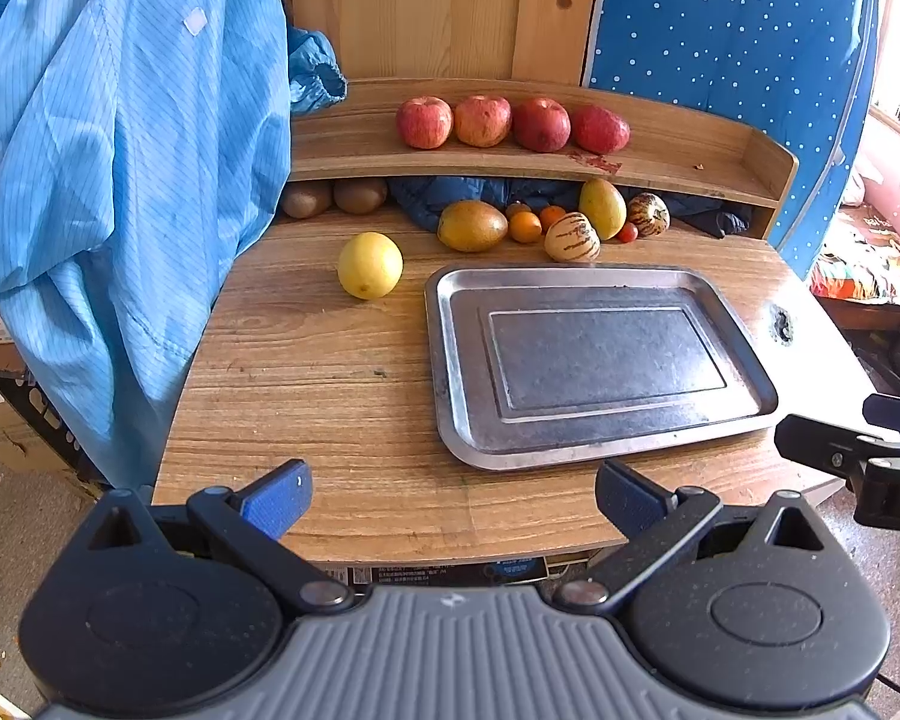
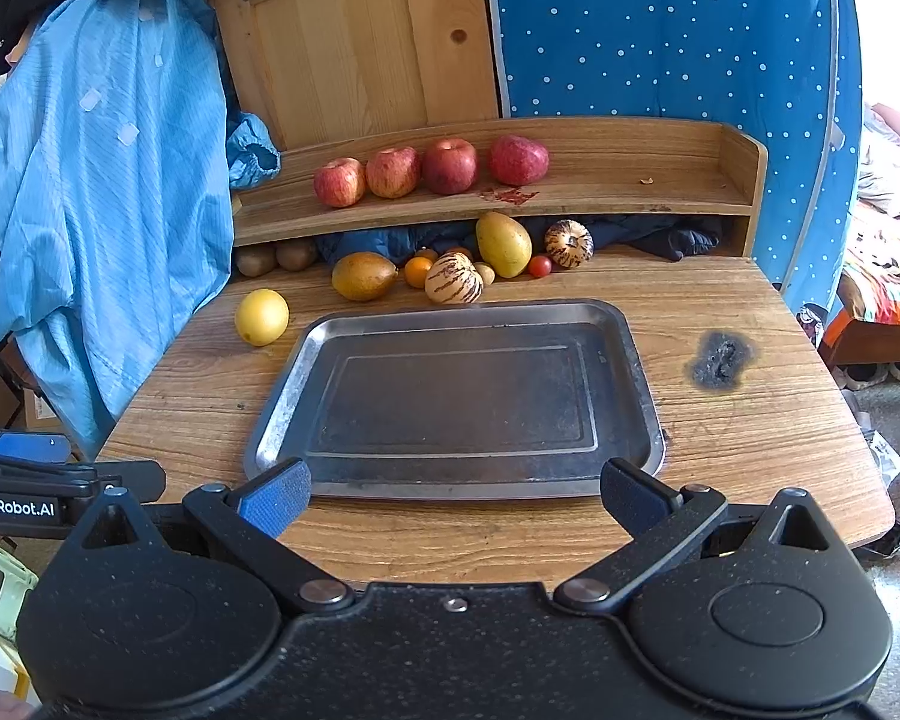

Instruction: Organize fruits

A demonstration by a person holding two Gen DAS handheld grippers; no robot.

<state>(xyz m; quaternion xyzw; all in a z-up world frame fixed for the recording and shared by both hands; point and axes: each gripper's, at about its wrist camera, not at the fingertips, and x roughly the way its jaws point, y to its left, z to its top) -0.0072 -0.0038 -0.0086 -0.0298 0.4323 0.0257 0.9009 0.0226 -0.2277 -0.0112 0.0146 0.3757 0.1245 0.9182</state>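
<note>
Steel tray (image 1: 594, 360) lies flat on the wooden table (image 1: 330, 396), long axis left-right, ahead and right of my left gripper (image 1: 453, 501), whose jaws are spread wide, holding nothing. Right wrist view: my right gripper (image 2: 453, 501), likewise agape and empty, hangs just before the tray's near rim; yellow citrus (image 2: 261, 317) sits off its far-left corner, four apples (image 2: 429, 171) on the shelf (image 2: 630, 180) behind.

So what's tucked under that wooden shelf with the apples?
Under the shelf sit two kiwis at the left and dark blue cloth bunched along the middle. Anything farther back is hidden by cloth and shadow.
</note>
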